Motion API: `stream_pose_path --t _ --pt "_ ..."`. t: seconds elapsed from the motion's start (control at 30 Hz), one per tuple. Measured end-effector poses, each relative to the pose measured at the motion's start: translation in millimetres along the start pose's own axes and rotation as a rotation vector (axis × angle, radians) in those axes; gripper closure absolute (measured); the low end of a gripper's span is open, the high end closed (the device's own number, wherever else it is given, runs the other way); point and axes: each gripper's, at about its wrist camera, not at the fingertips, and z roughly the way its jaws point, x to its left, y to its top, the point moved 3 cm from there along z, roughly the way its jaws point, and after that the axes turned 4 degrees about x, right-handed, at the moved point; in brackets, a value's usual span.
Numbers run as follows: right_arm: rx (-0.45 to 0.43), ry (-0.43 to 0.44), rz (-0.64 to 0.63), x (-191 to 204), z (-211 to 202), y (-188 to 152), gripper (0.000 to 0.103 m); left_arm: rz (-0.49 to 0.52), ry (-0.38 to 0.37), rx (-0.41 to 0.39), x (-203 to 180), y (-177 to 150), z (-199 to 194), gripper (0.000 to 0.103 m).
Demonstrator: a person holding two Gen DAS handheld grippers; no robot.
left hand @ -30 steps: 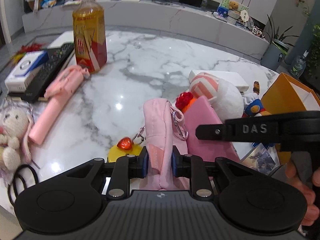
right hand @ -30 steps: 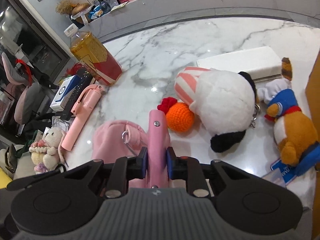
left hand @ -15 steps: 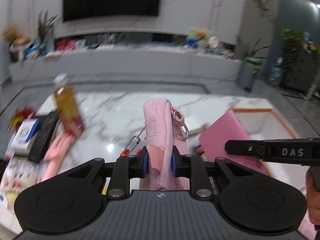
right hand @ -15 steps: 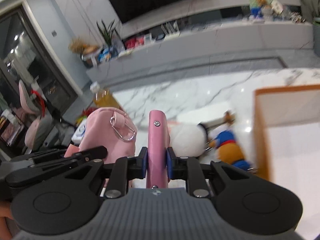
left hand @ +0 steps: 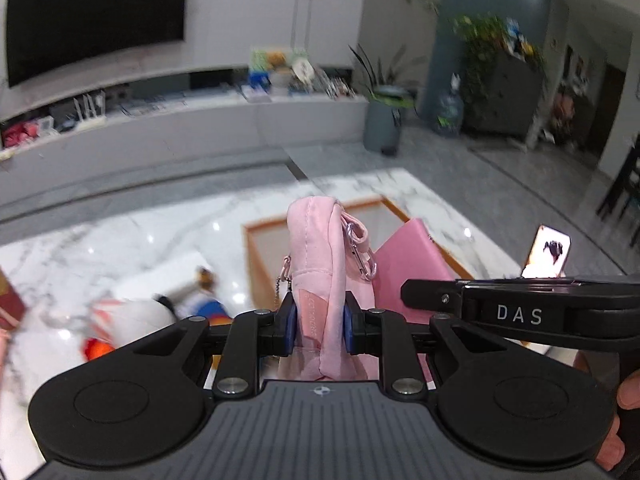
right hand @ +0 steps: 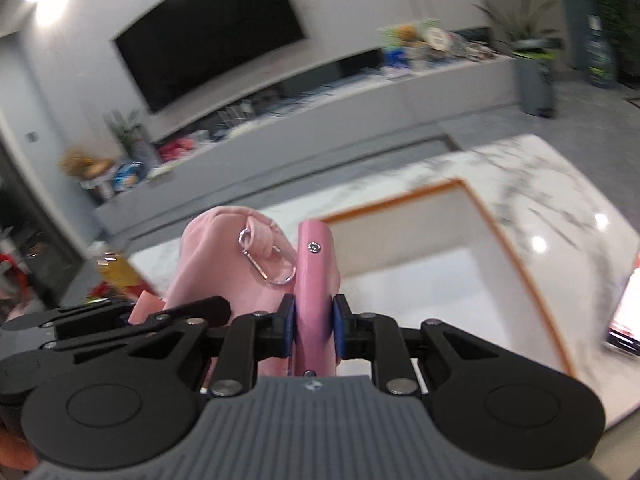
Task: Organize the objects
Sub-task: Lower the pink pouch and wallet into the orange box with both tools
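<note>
My left gripper point(left hand: 318, 324) is shut on a soft pink fabric pouch point(left hand: 316, 248) that has a silver carabiner point(left hand: 360, 258) at its top. My right gripper point(right hand: 314, 330) is shut on a flat pink case point(right hand: 316, 280) with a metal stud, held edge-on. Both are lifted off the marble table point(left hand: 100, 240) and sit side by side, the pouch point(right hand: 216, 256) just left of the case point(left hand: 408, 268). Behind and below them stands an open box with an orange rim point(right hand: 400, 200) and a white inside.
Plush toys point(left hand: 140, 312), an orange ball point(left hand: 96, 350) and a white flat box point(left hand: 160, 276) lie on the table left of the orange-rimmed box. A lit phone point(left hand: 546, 250) stands at the right. A drink bottle point(right hand: 116, 270) is far left. A person's hand point(left hand: 628, 396) holds the right tool.
Both grippers have risen and swung right, away from the clutter and toward the orange-rimmed box, carrying the pouch and the case. Both grips are unchanged.
</note>
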Motion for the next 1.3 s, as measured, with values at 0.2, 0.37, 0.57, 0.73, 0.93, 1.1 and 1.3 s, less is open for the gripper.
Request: stream_pose_path --t 0.2,0.37,0.57,0.73,0.93,1.1,1.3 --pt "0.066 -0.131 0.038 -44 30 -19 0.083 0.114 0.057 0.128 -37 -18 44 0.077" --pt "0.16 -0.049 0.095 -61 58 -27 0.083 0.238 0.079 0.177 -51 -32 53 0.077" --pt "0.249 -0.024 0.102 -63 74 -31 0.083 0.243 0.069 0.251 -54 -36 67 0.076" --pt "0.309 -0.02 0.092 -71 81 -36 0.083 0.192 0.015 0.327 -50 -43 73 0.069" --pt "0.378 0.029 0.095 -67 93 -45 0.083 0.144 -0.06 0.367 -44 -48 75 0.055" --pt "0.379 0.009 0.077 -66 96 -46 0.083 0.137 -0.129 0.346 -39 -48 64 0.044" --pt "0.379 0.021 0.066 -62 95 -45 0.082 0.147 -0.164 0.264 -28 -44 24 0.037"
